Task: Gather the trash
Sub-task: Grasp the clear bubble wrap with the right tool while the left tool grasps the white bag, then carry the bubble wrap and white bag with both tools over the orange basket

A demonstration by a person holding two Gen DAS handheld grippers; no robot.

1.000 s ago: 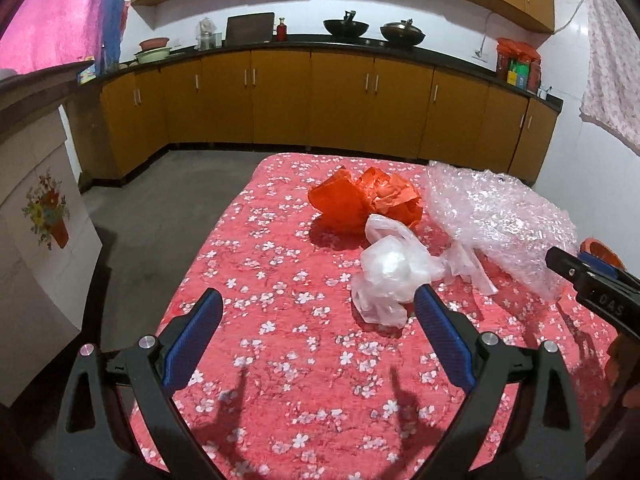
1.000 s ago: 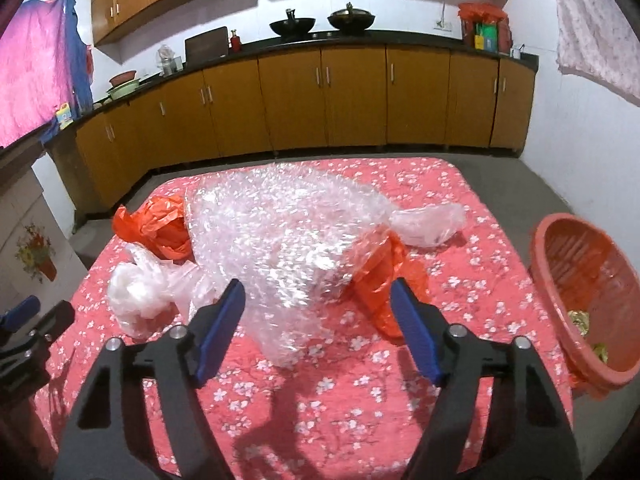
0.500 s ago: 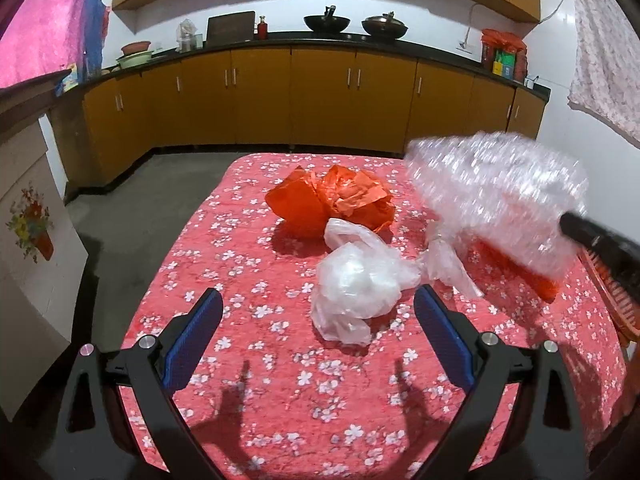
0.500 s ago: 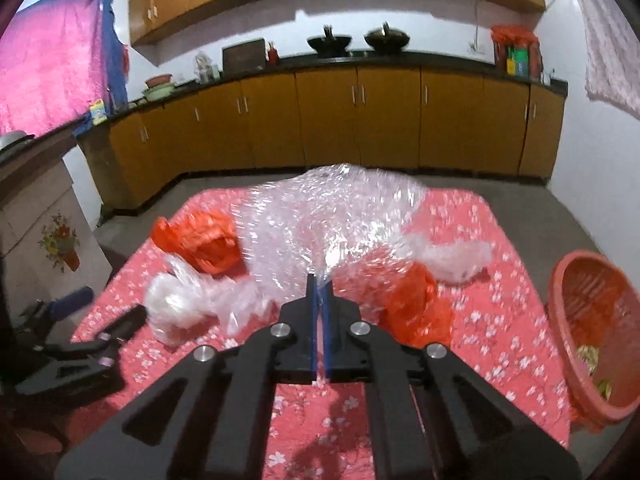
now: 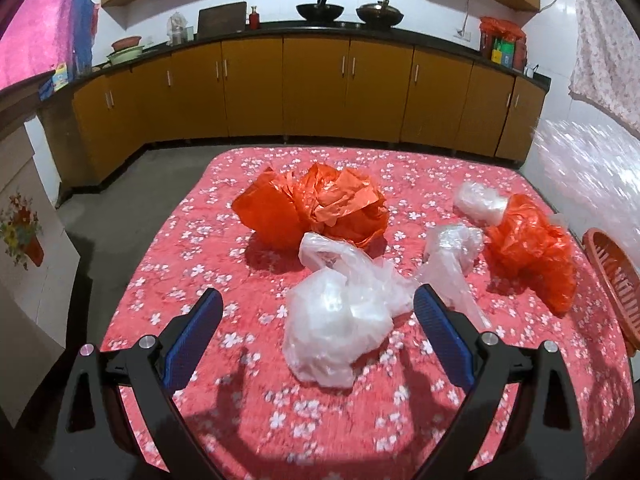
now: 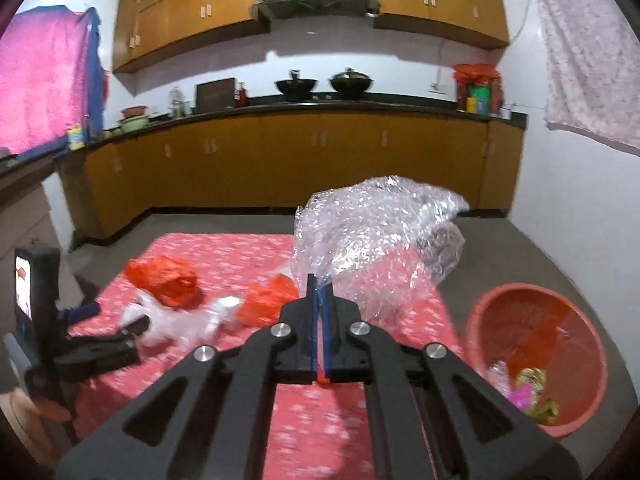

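Note:
My right gripper [image 6: 319, 286] is shut on a sheet of bubble wrap [image 6: 372, 232] and holds it in the air above the table's right side, left of the orange basket [image 6: 536, 320]. The wrap shows blurred at the right edge of the left wrist view [image 5: 588, 160]. My left gripper [image 5: 316, 312] is open, low over the table, with a crumpled white plastic bag [image 5: 336, 320] between its fingers, untouched. A big orange bag [image 5: 316, 208], a smaller orange bag [image 5: 532, 248] and clear bags [image 5: 476, 200] lie on the red floral table [image 5: 192, 240].
The basket holds some coloured wrappers [image 6: 528, 392] and stands off the table's right edge [image 5: 612, 280]. Yellow kitchen cabinets [image 5: 312, 88] run along the far wall. A white cabinet [image 5: 20, 240] stands to the left. Grey floor surrounds the table.
My right gripper closed on the bubble wrap, lifted it off the table and carried it right toward the basket, uncovering the smaller orange bag. My left gripper stayed open and edged toward the white bag.

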